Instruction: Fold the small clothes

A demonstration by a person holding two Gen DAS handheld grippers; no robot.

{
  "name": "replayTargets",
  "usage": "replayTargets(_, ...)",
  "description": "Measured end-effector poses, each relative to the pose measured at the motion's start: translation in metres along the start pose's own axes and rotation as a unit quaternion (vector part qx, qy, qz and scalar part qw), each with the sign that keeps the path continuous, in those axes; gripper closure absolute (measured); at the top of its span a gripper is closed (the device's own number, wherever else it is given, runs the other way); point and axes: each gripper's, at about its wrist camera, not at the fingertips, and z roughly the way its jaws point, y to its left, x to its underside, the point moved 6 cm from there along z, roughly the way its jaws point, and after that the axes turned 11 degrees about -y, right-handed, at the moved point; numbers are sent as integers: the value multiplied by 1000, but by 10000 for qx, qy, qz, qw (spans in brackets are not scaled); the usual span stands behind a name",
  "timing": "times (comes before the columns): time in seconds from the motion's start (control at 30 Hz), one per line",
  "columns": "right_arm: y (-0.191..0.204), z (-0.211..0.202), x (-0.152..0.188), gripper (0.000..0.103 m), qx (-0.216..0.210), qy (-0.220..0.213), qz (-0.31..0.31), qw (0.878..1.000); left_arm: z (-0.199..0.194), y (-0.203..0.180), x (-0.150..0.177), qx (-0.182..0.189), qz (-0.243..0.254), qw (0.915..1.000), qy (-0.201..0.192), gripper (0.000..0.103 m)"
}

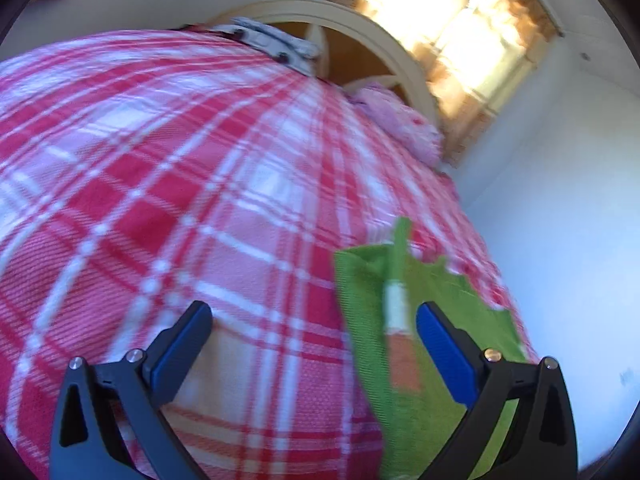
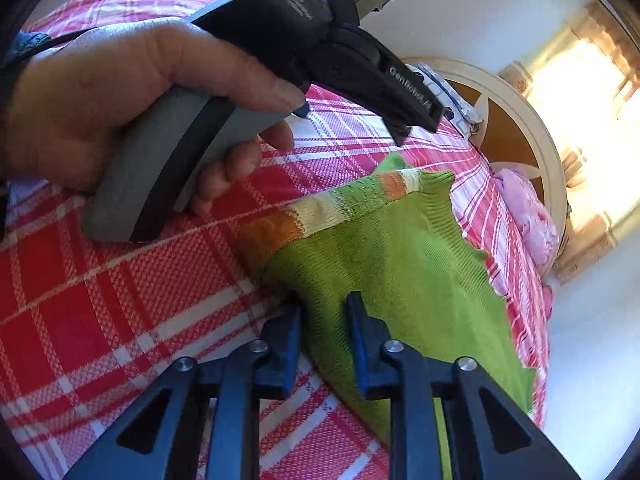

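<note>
A small green knit garment [image 2: 400,256] with an orange and cream striped band lies on the red and white plaid bedcover [image 2: 100,320]. My right gripper [image 2: 324,304] is nearly closed, pinching a raised fold at the garment's near left edge. My left gripper [image 1: 314,316] is open and empty, held above the bedcover; the garment [image 1: 368,308] lies under its right finger [image 1: 444,352]. In the right wrist view the left gripper's body [image 2: 320,48] shows, held in a hand above the bed, left of the garment; its fingertips are hidden.
A pink cloth [image 2: 528,216] lies at the bed's far end by the cream arched headboard [image 2: 540,148]. A grey patterned item [image 1: 276,44] lies near the headboard. A bright window [image 1: 460,28] and white wall [image 1: 560,240] lie to the right of the bed.
</note>
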Motion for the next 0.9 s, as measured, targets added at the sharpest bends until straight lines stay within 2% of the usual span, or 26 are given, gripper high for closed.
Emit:
replayTargets(0.23, -3, 10, 6, 85, -167, -33, 335, 9993, 24, -25, 1, 354, 177, 9981, 477, 0)
replayTargets(0.37, -4, 9, 6, 85, -146, -80, 390, 9991, 40, -38, 5, 404, 359, 9958, 733, 0)
replayTargets(0.43, -4, 9, 5, 85, -106, -105, 358, 9992, 45, -41, 5, 389, 407, 9955, 760, 5)
replayTargets(0.53, -3, 10, 4, 85, -47, -111, 312, 9994, 53, -44, 8, 415, 435, 9943, 883, 18)
replayTargets(0.57, -4, 11, 3, 85, -39, -116, 317, 9994, 54, -46, 9, 464, 465, 9933, 955, 31)
replayTargets(0.6, -3, 11, 3, 85, -50, -119, 348, 9993, 56, -48, 11, 514, 475, 9922, 1027, 54)
replayTargets(0.63, -4, 11, 3, 86, -78, -117, 399, 9991, 58, -48, 13, 486, 462, 9916, 1110, 66)
replayTargets(0.67, -6, 9, 3, 89, -111, -149, 460, 9988, 61, -47, 15, 560, 380, 9903, 1211, 82)
replayTargets(0.77, -16, -3, 0, 95, -136, -362, 610, 9974, 58, -46, 10, 779, 85, 9903, 1149, 86)
replayTargets(0.9, -33, -20, -3, 96, -185, -641, 957, 9932, 53, -49, 6, 1064, -329, 9881, 1058, 87)
